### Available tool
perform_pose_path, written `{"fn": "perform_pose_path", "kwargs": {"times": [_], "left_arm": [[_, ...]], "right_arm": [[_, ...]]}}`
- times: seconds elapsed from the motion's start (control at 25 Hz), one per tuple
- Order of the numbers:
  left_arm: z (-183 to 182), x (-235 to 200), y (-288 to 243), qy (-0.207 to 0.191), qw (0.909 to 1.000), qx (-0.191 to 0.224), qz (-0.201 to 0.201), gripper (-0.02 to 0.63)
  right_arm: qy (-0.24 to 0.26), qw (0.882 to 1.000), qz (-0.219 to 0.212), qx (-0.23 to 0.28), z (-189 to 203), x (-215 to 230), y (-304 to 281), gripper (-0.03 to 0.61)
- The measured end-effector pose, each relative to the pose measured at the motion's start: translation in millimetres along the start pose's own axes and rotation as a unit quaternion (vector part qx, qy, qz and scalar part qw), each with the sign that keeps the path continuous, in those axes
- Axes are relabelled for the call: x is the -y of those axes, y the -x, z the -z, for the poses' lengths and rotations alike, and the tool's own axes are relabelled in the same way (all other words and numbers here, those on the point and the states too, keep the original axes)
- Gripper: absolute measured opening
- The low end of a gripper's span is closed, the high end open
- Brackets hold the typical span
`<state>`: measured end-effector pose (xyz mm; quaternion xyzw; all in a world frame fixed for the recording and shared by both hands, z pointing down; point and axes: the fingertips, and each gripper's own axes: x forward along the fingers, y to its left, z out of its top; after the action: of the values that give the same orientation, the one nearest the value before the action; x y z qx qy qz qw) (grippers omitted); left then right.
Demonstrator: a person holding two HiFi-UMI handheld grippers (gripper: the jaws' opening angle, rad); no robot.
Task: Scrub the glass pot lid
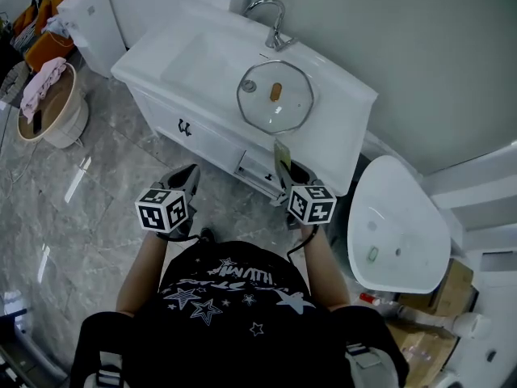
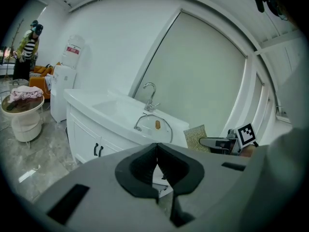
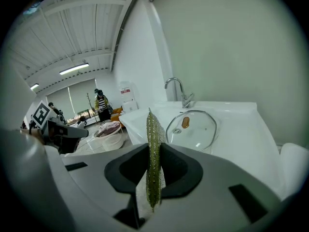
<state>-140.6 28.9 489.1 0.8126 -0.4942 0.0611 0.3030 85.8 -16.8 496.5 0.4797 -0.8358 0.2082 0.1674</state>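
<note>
Nearest the head camera: the person's black star-print shirt point(image 1: 230, 297), a forearm reaching out on each side. Just beyond, the 2 grippers hang side by side over the floor, short of the cabinet front.

Left gripper point(image 1: 187, 176): jaws pressed together, nothing between them. Its own view shows the pads meeting on 1 line.

Right gripper point(image 1: 289, 172): pinching a thin green-gold scrub pad point(image 3: 153, 144) on edge. The pad stands up out of the jaws toward the far side.

Glass pot lid point(image 1: 275, 96): lies dome up on the white vanity counter point(image 1: 343, 115), right of the basin point(image 1: 202, 59) and just near of the faucet point(image 1: 273, 23). It is well apart from both grippers. It has a brownish knob point(image 1: 275, 91) at centre, a small vent to the knob's left and a metal band round the rim.

Handling, my read: stiff, fairly heavy and breakable. Smooth glass on a glossy counter will likely skate under scrubbing pressure, more so if wet. I would hold it at the knob with the left gripper, since that is the only raised part a jaw can close round. The rim sits too flat on the counter to grab. The left jaws must spread first. The pad looks soft, so I would press with its flat face, lightly.

Scrubbing not yet begun.
</note>
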Motion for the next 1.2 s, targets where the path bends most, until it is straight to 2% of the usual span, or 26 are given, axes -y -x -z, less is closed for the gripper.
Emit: {"fn": "perform_pose_path", "kwargs": {"times": [0.4,0.76,0.92,1.0,1.2], "left_arm": [[-30,-60,1,-0.001,0.9998,-0.009,0.015,0.009],[-41,-66,-29,-0.002,0.9994,-0.022,0.028,0.009],[-50,-68,-43,-0.03,0.999,-0.027,0.017,0.009],[-56,-73,-51,-0.045,0.9985,-0.031,0.01,0.009],[-79,-87,-80,-0.037,0.9988,-0.031,0.003,0.009]], "right_arm": [[0.0,0.999,0.05,0.018,-33,-17,-40,0.067],[-0.013,0.998,0.052,0.013,-40,-3,-52,0.067],[-0.011,0.999,0.049,0.016,-52,12,-77,0.067],[-0.005,0.999,0.046,0.019,-62,18,-93,0.067],[0.029,0.999,0.037,0.011,-90,34,-137,0.067]]}}
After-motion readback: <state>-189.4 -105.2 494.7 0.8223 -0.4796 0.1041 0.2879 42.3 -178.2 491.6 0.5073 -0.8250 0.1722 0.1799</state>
